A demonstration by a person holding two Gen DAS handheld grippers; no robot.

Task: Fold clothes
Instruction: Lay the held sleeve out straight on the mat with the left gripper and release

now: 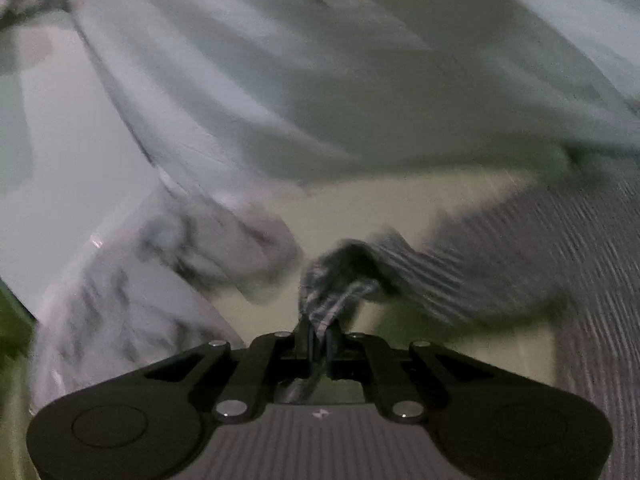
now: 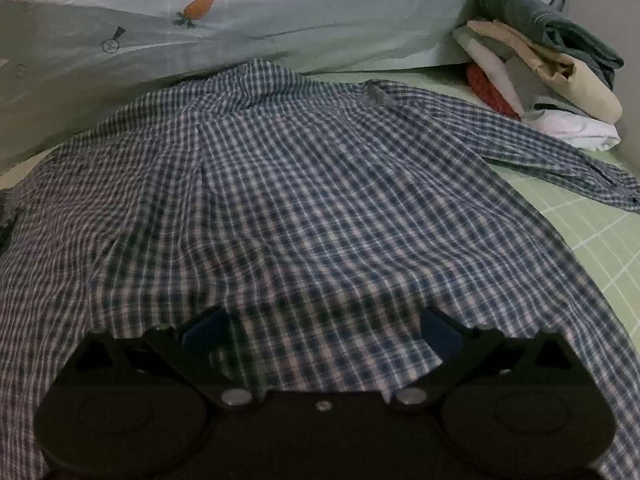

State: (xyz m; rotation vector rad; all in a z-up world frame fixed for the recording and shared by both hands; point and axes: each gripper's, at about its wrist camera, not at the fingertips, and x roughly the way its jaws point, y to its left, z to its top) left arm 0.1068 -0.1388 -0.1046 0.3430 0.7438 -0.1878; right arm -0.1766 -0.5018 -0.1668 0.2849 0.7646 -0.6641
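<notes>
A blue and white checked shirt (image 2: 304,208) lies spread over the green bed sheet (image 2: 592,240) in the right wrist view, one sleeve (image 2: 560,156) trailing to the right. My right gripper (image 2: 324,332) is open just above the shirt's near part, its blue pads (image 2: 442,334) wide apart. In the blurred left wrist view my left gripper (image 1: 319,334) is shut on a bunched edge of the checked shirt (image 1: 344,280), which stretches off to the right (image 1: 560,264).
A pale quilt with a carrot print (image 2: 200,6) lies along the back; it also fills the top of the left wrist view (image 1: 320,80). A stack of folded clothes (image 2: 544,68) sits at the back right. Crumpled light cloth (image 1: 132,300) lies at the left gripper's left.
</notes>
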